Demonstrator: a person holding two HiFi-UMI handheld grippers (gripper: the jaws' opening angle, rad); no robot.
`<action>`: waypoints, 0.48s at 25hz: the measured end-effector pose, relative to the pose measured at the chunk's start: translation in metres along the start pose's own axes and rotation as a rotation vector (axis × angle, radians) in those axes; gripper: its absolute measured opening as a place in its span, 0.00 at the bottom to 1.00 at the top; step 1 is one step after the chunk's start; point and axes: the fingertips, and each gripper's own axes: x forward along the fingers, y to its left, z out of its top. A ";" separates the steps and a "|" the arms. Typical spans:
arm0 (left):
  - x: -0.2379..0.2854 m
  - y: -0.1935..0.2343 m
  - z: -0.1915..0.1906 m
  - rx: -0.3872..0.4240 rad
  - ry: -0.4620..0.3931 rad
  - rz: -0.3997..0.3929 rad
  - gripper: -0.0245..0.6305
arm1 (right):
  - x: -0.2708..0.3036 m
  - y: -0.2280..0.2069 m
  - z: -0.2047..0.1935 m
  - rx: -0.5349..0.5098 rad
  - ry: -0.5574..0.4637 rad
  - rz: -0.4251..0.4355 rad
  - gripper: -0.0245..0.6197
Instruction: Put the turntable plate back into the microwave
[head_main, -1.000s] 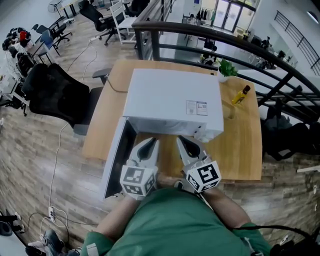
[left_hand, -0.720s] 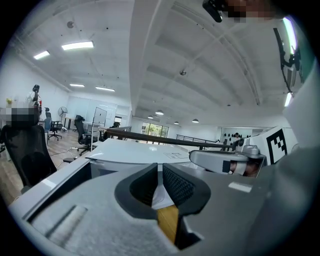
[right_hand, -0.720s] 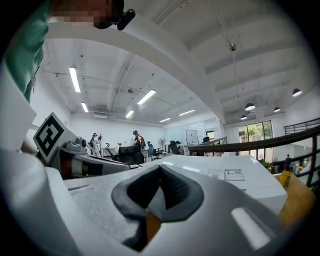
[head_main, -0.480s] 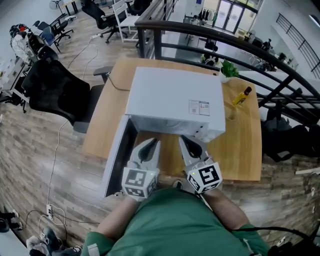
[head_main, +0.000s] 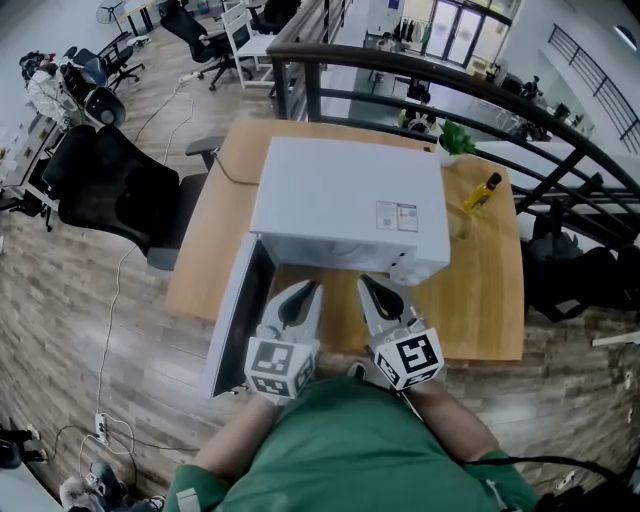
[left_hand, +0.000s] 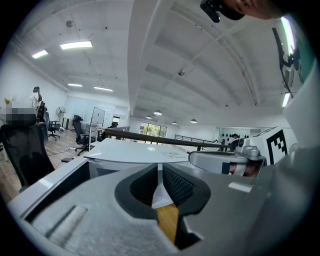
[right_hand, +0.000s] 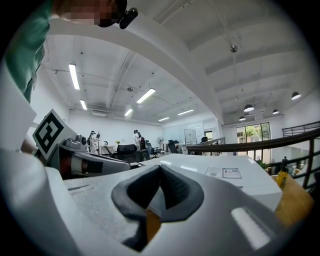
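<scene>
A white microwave (head_main: 345, 205) stands on the wooden table (head_main: 490, 300), its door (head_main: 235, 310) swung open to the left. I cannot make out the turntable plate in any view. My left gripper (head_main: 305, 290) and right gripper (head_main: 368, 283) hover side by side just in front of the microwave's opening, pointing at it. Both are shut with nothing between their jaws. In the left gripper view the closed jaws (left_hand: 160, 172) face the microwave's top (left_hand: 135, 150), with the right gripper (left_hand: 225, 160) alongside. The right gripper view shows its jaws (right_hand: 161, 175) closed too.
A small yellow bottle (head_main: 482, 190) and a potted plant (head_main: 452, 138) sit on the table to the right of the microwave. A black office chair (head_main: 110, 185) stands left of the table. A dark railing (head_main: 450, 80) runs behind it.
</scene>
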 end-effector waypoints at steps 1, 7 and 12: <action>0.000 0.001 -0.001 0.000 0.001 0.001 0.10 | 0.000 0.000 0.000 -0.001 0.001 0.000 0.04; 0.001 0.001 -0.003 -0.014 0.009 -0.007 0.10 | 0.002 0.003 -0.002 0.000 0.010 0.003 0.04; 0.001 0.000 0.000 -0.014 0.004 -0.010 0.10 | 0.002 0.002 -0.001 -0.003 0.007 0.001 0.04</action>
